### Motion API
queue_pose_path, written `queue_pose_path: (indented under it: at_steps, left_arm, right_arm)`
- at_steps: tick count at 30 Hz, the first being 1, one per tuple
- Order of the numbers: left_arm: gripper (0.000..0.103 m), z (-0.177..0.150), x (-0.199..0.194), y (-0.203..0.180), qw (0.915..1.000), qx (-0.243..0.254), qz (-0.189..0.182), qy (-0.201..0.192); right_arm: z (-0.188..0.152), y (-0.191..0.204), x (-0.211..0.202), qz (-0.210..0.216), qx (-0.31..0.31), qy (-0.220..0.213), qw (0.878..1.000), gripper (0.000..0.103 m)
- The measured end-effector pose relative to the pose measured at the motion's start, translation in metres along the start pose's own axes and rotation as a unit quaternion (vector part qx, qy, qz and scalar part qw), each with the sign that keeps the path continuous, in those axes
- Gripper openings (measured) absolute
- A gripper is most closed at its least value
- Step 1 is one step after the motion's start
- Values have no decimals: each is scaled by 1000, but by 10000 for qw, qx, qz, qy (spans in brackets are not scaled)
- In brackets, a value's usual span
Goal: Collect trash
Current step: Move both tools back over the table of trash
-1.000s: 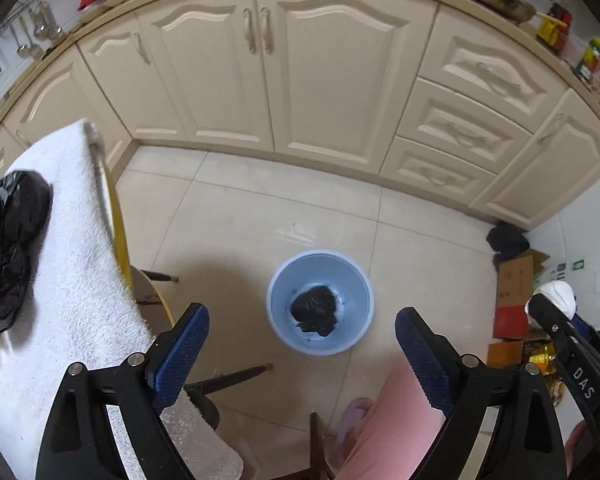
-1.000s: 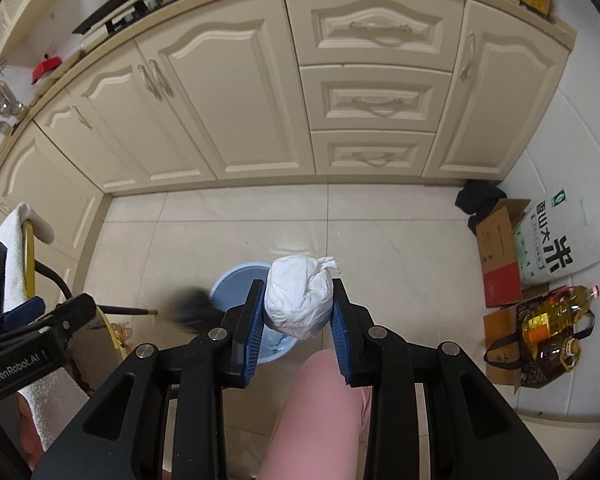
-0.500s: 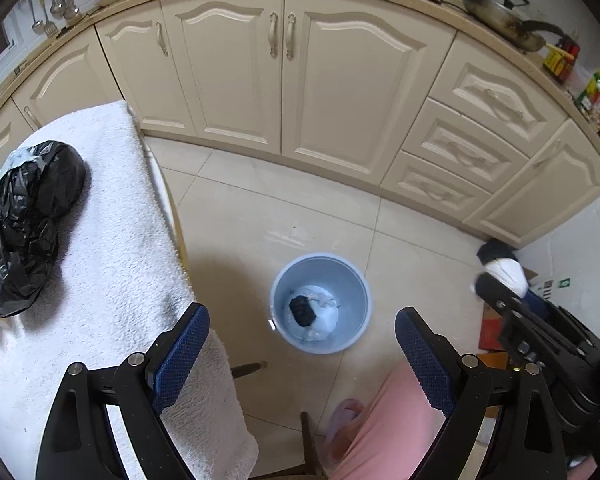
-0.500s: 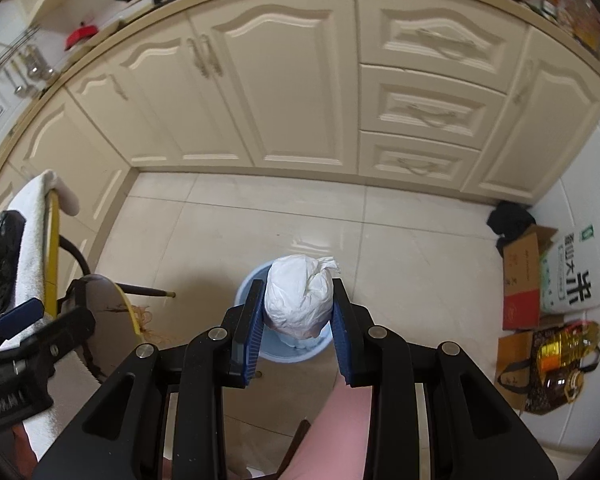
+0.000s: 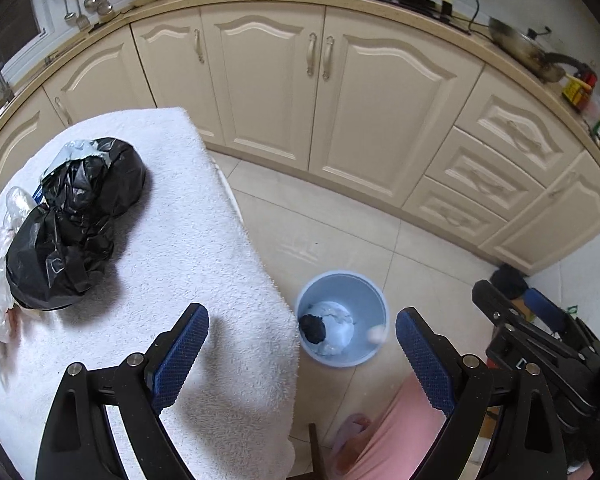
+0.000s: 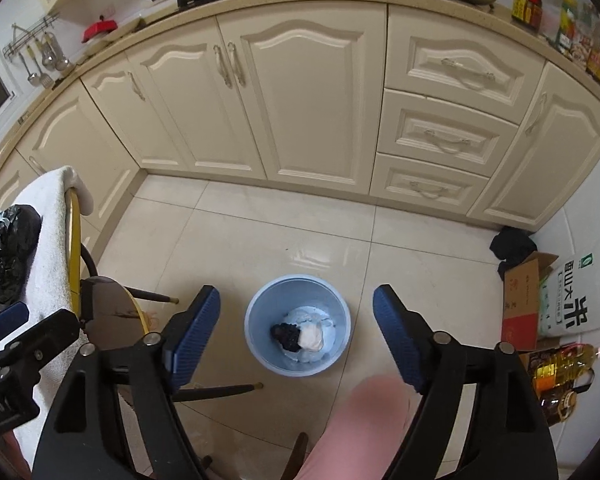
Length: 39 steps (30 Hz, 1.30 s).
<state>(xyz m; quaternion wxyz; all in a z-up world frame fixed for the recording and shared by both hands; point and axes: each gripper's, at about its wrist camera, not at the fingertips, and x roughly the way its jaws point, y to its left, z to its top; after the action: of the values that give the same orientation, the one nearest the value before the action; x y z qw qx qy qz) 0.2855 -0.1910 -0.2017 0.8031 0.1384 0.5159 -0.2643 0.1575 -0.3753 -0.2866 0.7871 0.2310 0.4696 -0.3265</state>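
A: Where does the right gripper (image 6: pixel 296 326) stand?

B: It hangs above the blue bin (image 6: pixel 298 322) on the tiled floor (image 6: pixel 260 236), pointing steeply down. Its jaws are opening, with nothing between them; the bin shows in the gap.

A: And the trash?

B: A white wad (image 6: pixel 312 338) lies inside the bin, touching a black crumpled lump (image 6: pixel 286 336), on pale stuff at the bottom. In the left wrist view the same bin (image 5: pixel 342 318) holds the black lump (image 5: pixel 312 328) and a small white blur (image 5: pixel 376 334) near its right wall; I cannot tell whether that blur rests or is in the air.

A: The left gripper (image 5: pixel 302 338)?

B: Jaws wide apart and empty. It hovers at the edge of a surface covered with a white towel (image 5: pixel 188 248), one blue pad over the towel, the other over the floor.

A: Anything on that surface?

B: Two black plastic bags (image 5: pixel 76 220), bunched and touching each other, on the towel's left part. Clear plastic wrap (image 5: pixel 0 280) lies just beside them at the edge of view.

A: Around it?

B: Cream cabinets (image 6: pixel 300 96) behind the bin, a cardboard box (image 6: pixel 522 300) and an oil bottle (image 6: pixel 560 372) at the right wall, and a pink trouser leg (image 6: pixel 364 420) below the right gripper.
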Motion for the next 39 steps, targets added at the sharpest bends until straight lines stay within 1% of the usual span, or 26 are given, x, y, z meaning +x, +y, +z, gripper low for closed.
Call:
queue_pose_path:
  at_steps: [8,13,20,26,31,35,39]
  left_arm:
    - [92,2,-3,0,10000,-2,16,39]
    - [93,1,-9,-3,10000,38,-13,-15]
    - [92,-9,-26,-4,9998,98,-68,-132]
    - [92,-23,-49,-1,9994,124,-83,-298]
    - [93,-41,-76,11,9987,69,-52,-507]
    - [93,-56,-99,24,9977,-3,11,-676]
    - [94,-74,-126,43,9958,-200,132,-881]
  right_arm:
    - [-3,-1,-2,-42,5,59,10000,81]
    - [-4,-2,-12,-87,20,-34,10000,81]
    - [-10,-4,-31,-111,41,-183,9998,81]
    - [-16,-1,-55,-89,16,-423,9991,81]
    - [-23,7,-75,-18,-75,-625,9980,81]
    - [-29,22,-93,102,-229,-809,9964,81]
    - [-36,42,-110,246,-438,-972,9940,81]
